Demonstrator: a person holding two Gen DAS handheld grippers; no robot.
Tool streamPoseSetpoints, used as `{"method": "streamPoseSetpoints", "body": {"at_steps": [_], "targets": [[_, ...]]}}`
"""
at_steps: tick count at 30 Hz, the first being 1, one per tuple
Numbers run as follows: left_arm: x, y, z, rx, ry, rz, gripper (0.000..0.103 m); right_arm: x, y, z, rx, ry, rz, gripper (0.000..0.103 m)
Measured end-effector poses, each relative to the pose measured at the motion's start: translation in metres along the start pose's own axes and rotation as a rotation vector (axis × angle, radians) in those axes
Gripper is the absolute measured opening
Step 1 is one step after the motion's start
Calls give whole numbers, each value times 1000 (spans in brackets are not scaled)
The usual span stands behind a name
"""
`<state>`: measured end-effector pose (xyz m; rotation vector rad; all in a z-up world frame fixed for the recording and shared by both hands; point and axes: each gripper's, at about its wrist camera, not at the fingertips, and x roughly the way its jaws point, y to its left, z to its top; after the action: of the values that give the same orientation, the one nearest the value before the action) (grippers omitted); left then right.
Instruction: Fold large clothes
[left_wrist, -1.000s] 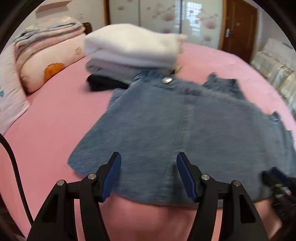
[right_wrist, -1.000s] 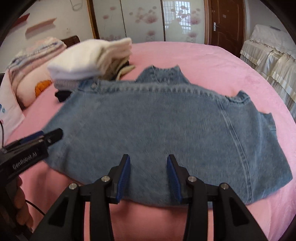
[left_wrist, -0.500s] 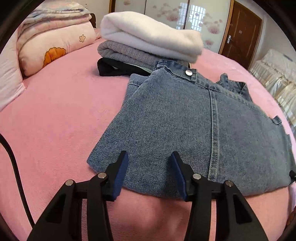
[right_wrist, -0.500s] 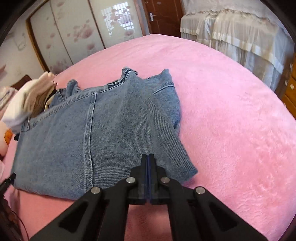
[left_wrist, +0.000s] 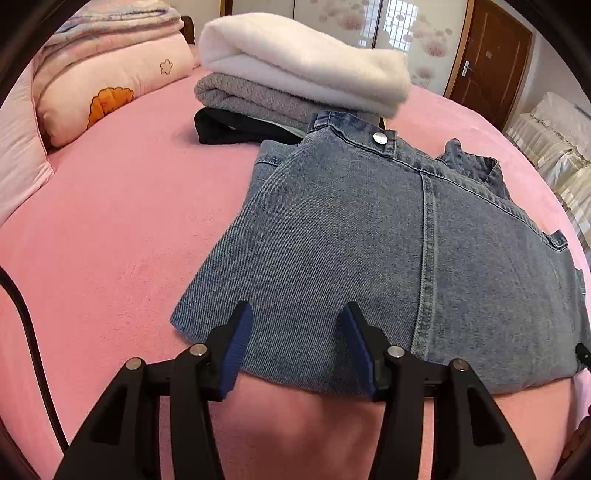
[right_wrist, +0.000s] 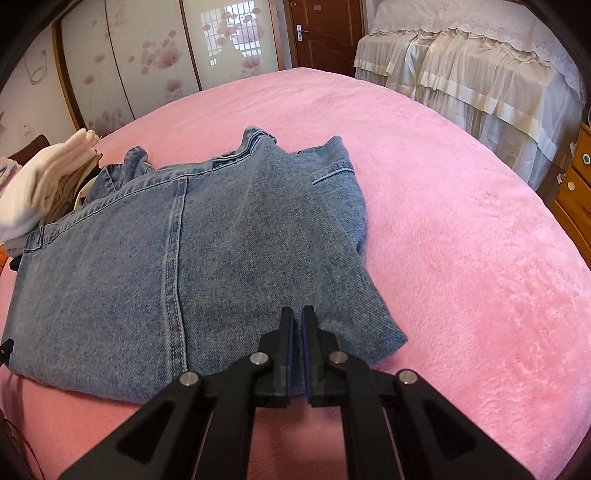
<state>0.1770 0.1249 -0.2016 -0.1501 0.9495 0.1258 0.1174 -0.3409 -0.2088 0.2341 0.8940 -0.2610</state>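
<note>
A blue denim garment (left_wrist: 388, 251) lies flat on the pink bed, folded, with a metal button (left_wrist: 380, 138) at its far edge. It also shows in the right wrist view (right_wrist: 207, 251). My left gripper (left_wrist: 297, 325) is open, its blue pads (left_wrist: 236, 343) over the garment's near left hem. My right gripper (right_wrist: 298, 326) is almost shut, with a narrow gap between the jaws, at the near right hem. I cannot tell if cloth is pinched between them.
A stack of folded clothes (left_wrist: 295, 74), white on grey on black, sits just behind the garment. Pink pillows (left_wrist: 107, 85) lie at the far left. A cream-draped piece of furniture (right_wrist: 480, 74) and a wooden drawer unit (right_wrist: 576, 184) stand right of the pink bed (right_wrist: 461, 221).
The left gripper moved in lower over the near left hem and stayed open. The right gripper swung to the garment's right corner, closed fully, and now shows a slight gap.
</note>
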Motion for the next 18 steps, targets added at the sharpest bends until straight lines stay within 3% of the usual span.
{"method": "streamPoseSetpoints", "body": {"at_steps": [2,5,12,18], "targets": [[-5,-1,3,-8,15,-6,53,-2,3,2,6,12,19,25],[-17,-2,7,-7,31,-10,53,-8,12,3,-1,24,18,38],[-71,-8,20,3,27,-54,62,-43,33,7,-2,51,47,40],[-126,-20,22,26,9,-105,64,-104,66,9,-47,10,118,40]]}}
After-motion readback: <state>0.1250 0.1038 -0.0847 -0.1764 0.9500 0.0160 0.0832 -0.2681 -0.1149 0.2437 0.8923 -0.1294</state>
